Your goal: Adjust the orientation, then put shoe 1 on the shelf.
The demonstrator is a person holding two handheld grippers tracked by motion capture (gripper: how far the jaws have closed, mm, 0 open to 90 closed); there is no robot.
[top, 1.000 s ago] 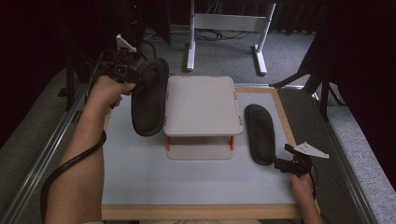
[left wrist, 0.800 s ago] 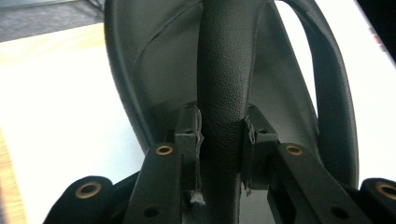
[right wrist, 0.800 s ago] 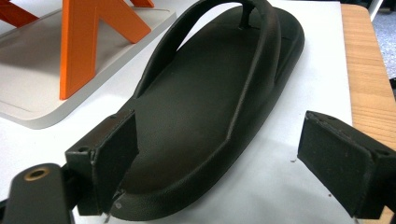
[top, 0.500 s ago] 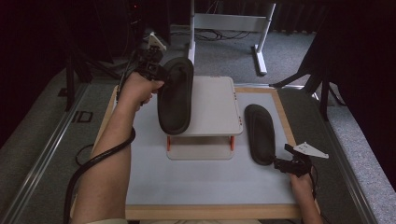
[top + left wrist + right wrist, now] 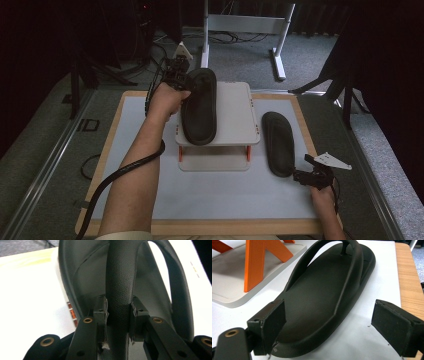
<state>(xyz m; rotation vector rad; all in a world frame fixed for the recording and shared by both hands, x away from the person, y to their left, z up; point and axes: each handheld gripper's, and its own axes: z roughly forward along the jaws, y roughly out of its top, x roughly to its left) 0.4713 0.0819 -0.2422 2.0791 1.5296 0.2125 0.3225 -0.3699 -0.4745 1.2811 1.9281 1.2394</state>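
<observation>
The left gripper [image 5: 186,80] has its jaws clenched on the strap of a black flip-flop [image 5: 200,106], which lies along the left half of the small white rack [image 5: 235,115] at the worktop's [image 5: 215,195] centre. The right gripper [image 5: 307,176] sits at about 4 o'clock from the rack, jaws released and spread around the heel of a second black flip-flop [image 5: 279,143] lying flat on the worktop
</observation>
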